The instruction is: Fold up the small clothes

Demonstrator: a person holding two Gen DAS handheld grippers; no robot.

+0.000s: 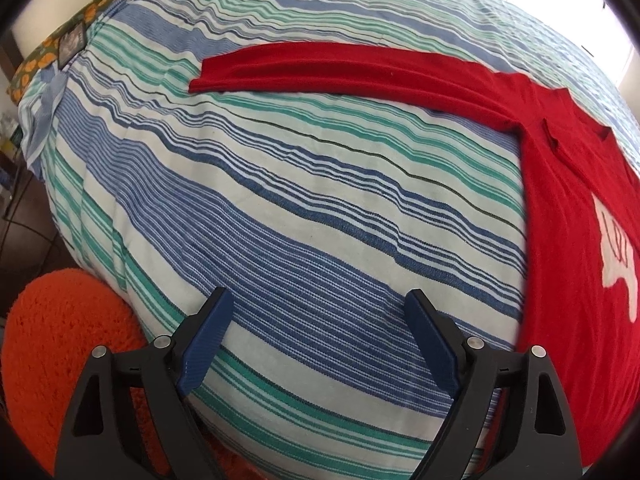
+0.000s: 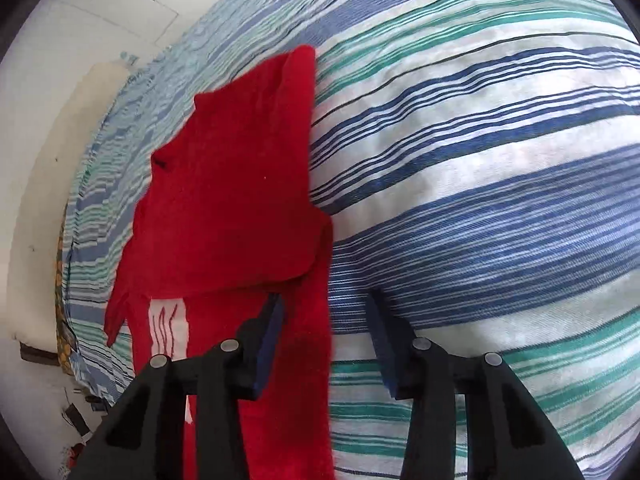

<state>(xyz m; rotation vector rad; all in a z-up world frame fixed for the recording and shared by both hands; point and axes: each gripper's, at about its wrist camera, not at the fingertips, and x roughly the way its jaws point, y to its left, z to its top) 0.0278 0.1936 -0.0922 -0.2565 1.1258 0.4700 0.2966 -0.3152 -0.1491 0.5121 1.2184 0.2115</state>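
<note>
A red long-sleeved shirt [image 1: 568, 208] with a white print [image 1: 616, 256] lies flat on the striped bedspread [image 1: 280, 200]. One sleeve [image 1: 320, 68] stretches out to the left across the bed. My left gripper [image 1: 318, 294] hovers open over bare bedspread, left of the shirt, with nothing between its fingers. In the right wrist view the shirt [image 2: 232, 200] has a part folded over its body, above the white print [image 2: 168, 328]. My right gripper [image 2: 325, 296] stands open astride the shirt's right edge. One finger is over red cloth and the other over bedspread [image 2: 480, 200].
An orange fuzzy cushion [image 1: 60, 340] sits at the bed's near left corner. A green and orange patterned fabric [image 1: 48, 52] lies along the far left edge. A pale tiled floor [image 2: 80, 40] and small clutter [image 2: 76, 412] lie beyond the bed's edge.
</note>
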